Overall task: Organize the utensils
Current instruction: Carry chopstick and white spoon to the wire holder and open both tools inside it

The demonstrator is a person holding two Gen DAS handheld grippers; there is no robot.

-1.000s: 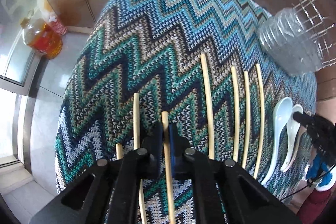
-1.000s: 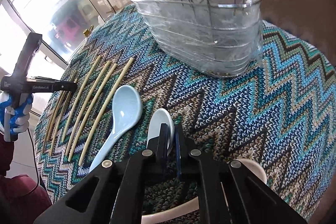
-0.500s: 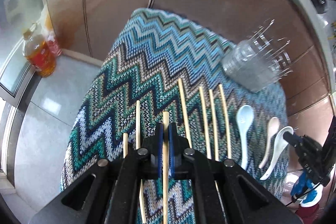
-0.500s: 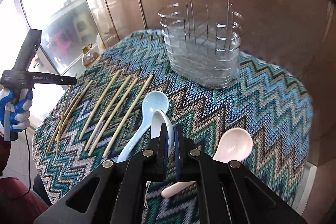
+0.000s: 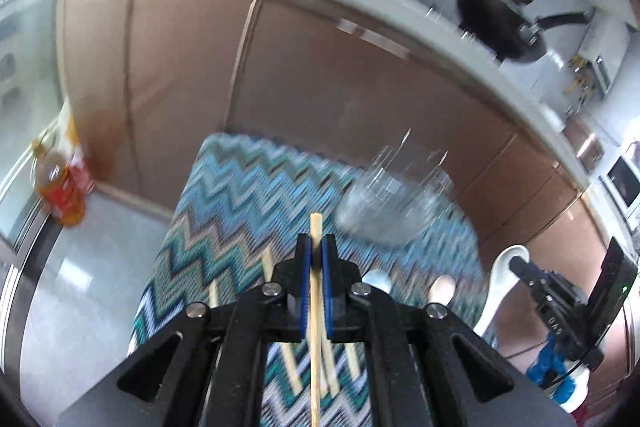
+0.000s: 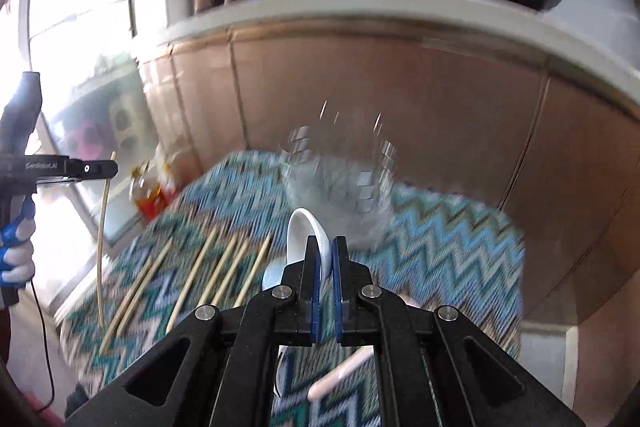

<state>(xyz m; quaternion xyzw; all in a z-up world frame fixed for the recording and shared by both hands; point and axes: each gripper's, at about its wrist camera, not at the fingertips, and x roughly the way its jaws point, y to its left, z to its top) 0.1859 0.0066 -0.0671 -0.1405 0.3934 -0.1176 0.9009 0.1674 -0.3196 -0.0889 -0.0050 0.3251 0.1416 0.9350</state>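
Both grippers have risen off the zigzag-knit blue tablecloth [image 6: 448, 243] since half a second ago; the left gripper [image 5: 316, 259] is closed on a pale bamboo chopstick [image 5: 315, 311], carried clear of the cloth; the right gripper [image 6: 326, 267] is clamped on a white ceramic spoon [image 6: 306, 239], bowl uppermost; five more chopsticks [image 6: 224, 267] lie at its 9 o'clock; the blurred wire-and-clear-plastic utensil holder [image 6: 340, 187] stands at 12 o'clock.

Zigzag-cloth table [image 6: 440, 247], loose chopsticks [image 6: 224, 267], blurred wire rack [image 6: 340, 187], seemingly pink spoon [image 6: 340, 375]
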